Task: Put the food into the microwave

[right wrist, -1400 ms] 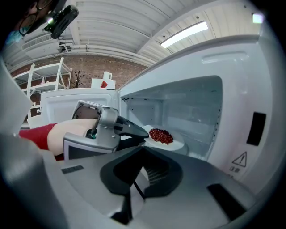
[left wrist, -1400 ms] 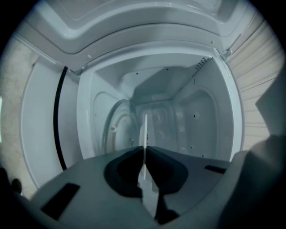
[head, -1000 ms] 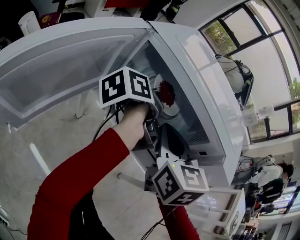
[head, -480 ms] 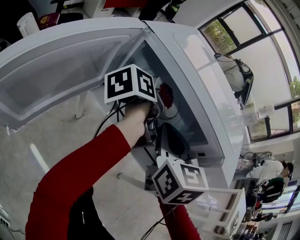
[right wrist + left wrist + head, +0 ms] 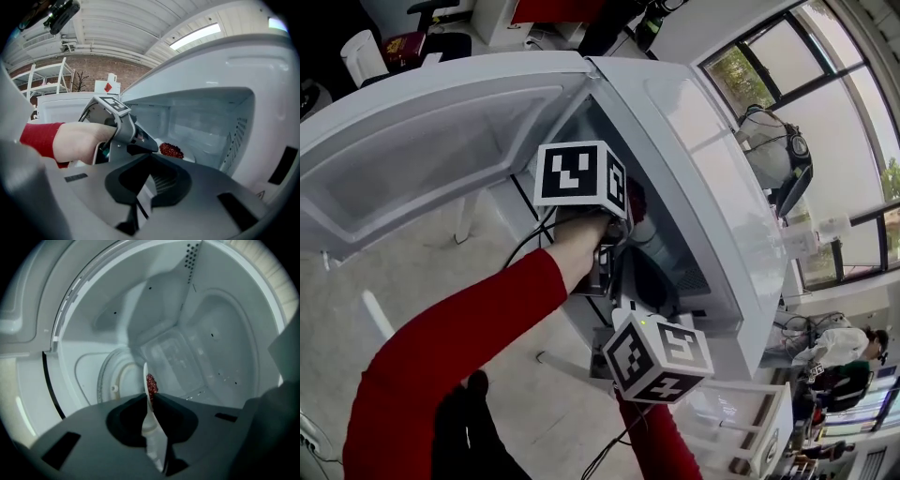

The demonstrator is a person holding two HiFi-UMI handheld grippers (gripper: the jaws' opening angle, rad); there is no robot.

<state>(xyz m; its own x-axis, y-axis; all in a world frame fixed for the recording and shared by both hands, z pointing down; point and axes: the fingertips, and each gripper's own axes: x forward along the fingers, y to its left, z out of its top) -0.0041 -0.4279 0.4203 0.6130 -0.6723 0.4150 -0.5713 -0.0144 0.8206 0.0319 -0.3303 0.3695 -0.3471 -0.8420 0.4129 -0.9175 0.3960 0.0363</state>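
Big windows [image 5: 859, 94] (daylit), brick wall [image 5: 93, 75], pale floor [image 5: 412, 274].

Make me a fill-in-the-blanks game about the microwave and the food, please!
1. The hinged door of the white microwave stands ____.
2. The lumpy food on the round white plate is ____ in colour.
3. The plate with the food is ____ the microwave's chamber.
4. The right gripper, jaws together with nothing between them, is ____ the microwave, in front of its opening.

Missing words: open; red; inside; outside.
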